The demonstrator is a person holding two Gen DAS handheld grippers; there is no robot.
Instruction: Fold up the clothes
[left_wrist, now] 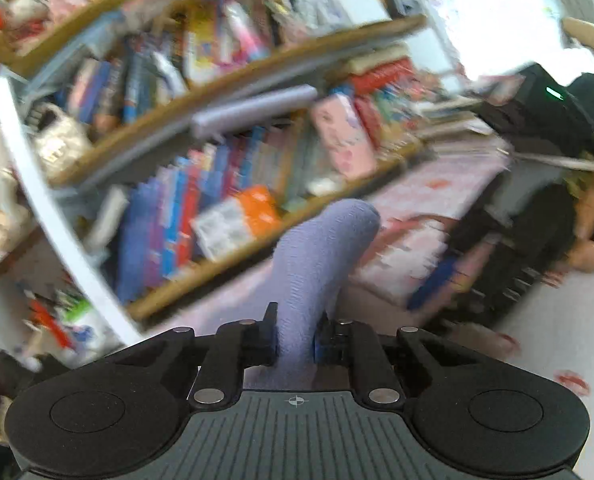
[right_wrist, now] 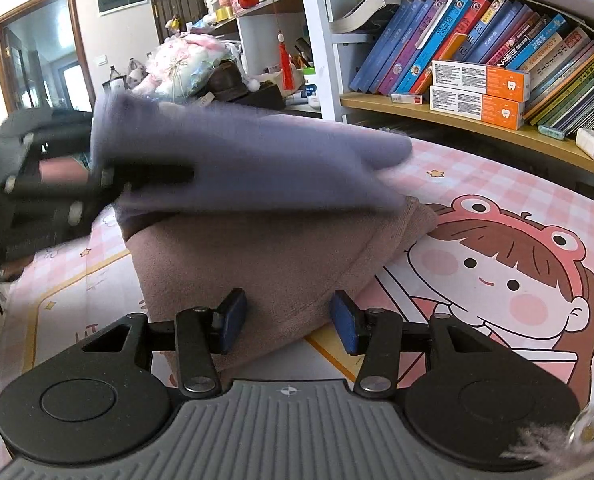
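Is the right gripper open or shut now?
Open. The right gripper has its blue pads apart over the brown cloth, not pinching it.
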